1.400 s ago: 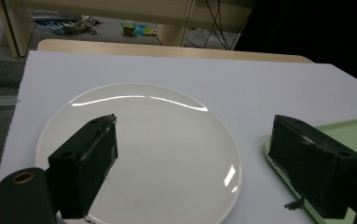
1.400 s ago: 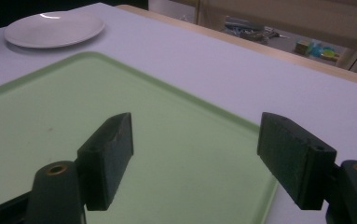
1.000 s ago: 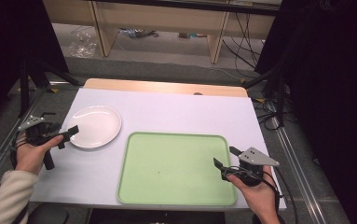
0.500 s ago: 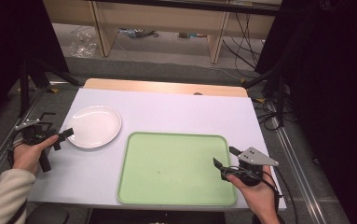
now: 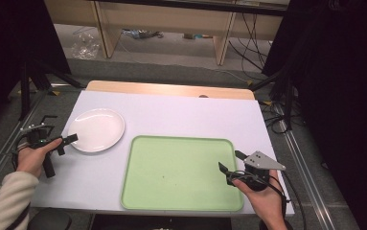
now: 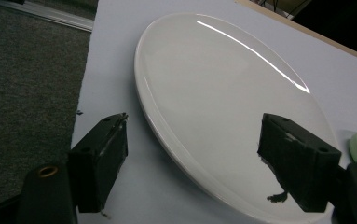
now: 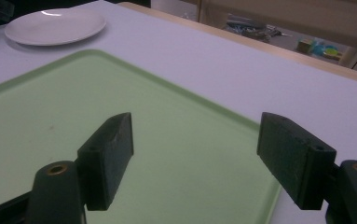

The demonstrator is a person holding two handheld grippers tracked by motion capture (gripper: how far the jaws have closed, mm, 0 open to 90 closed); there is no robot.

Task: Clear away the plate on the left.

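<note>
A white plate (image 5: 96, 129) lies at the left of the white table, beside an empty green tray (image 5: 178, 172). My left gripper (image 5: 66, 141) is at the plate's left rim. In the left gripper view the plate (image 6: 223, 107) has its rim between the jaws of that gripper (image 6: 197, 163), one jaw over the table and one over the plate. The jaws have just been closing a little, but the pads stand clear of the plate, so the gripper is open. My right gripper (image 5: 231, 162) hovers open over the tray's right end (image 7: 50, 135) with nothing between its jaws (image 7: 195, 163).
The white sheet (image 5: 181, 112) covers the table, leaving a wooden strip (image 5: 171, 89) at the far edge. Metal rails (image 5: 310, 163) run along both sides. Cables (image 5: 277, 120) lie on the floor at the right. Wooden shelving (image 5: 171, 19) stands beyond the table.
My left hand has sunk a little toward the table at the plate's left rim, and its jaws have narrowed slightly. The right hand has kept still.
</note>
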